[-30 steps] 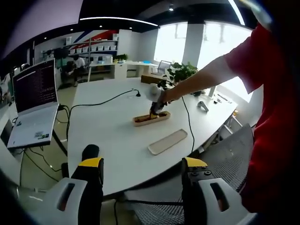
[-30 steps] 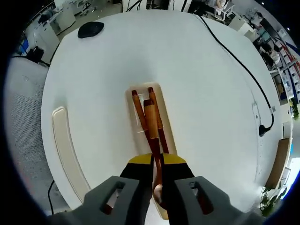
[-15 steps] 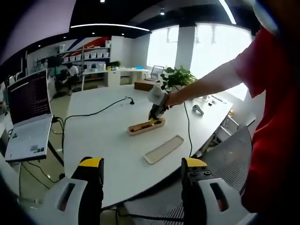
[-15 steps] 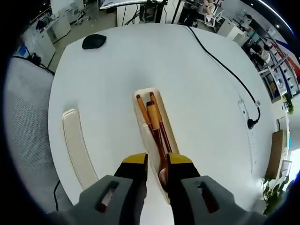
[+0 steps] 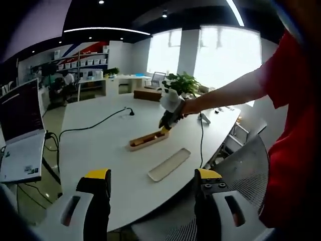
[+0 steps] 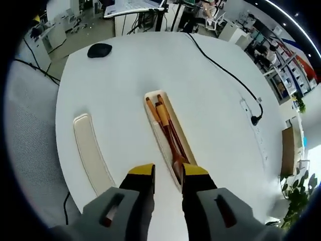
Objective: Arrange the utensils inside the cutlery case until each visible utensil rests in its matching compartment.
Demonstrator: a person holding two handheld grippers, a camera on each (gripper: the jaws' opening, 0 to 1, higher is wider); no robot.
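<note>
The white desk (image 6: 210, 110) carries everything I handle here. A black cable (image 6: 220, 68) crosses it toward the far edge, and a dark mouse-like object (image 6: 99, 49) sits near the far left edge in my right gripper view. The cutlery case (image 6: 159, 138) lies near the middle of the desk, one short end toward the near edge. Its lid (image 6: 93, 153) lies flat and apart from it, closer to the left edge, roughly parallel. Inside the case lie brown wooden utensils (image 6: 168, 133), handles pointing away from me; which compartment each occupies I cannot tell. My right gripper (image 6: 167, 173) is above the near end of the case, jaws parted a little and holding nothing. My left gripper (image 5: 150, 179) is off the desk's edge, jaws wide apart and empty; its view shows the case (image 5: 146, 139), the lid (image 5: 169, 164) and a laptop (image 5: 20, 133).
</note>
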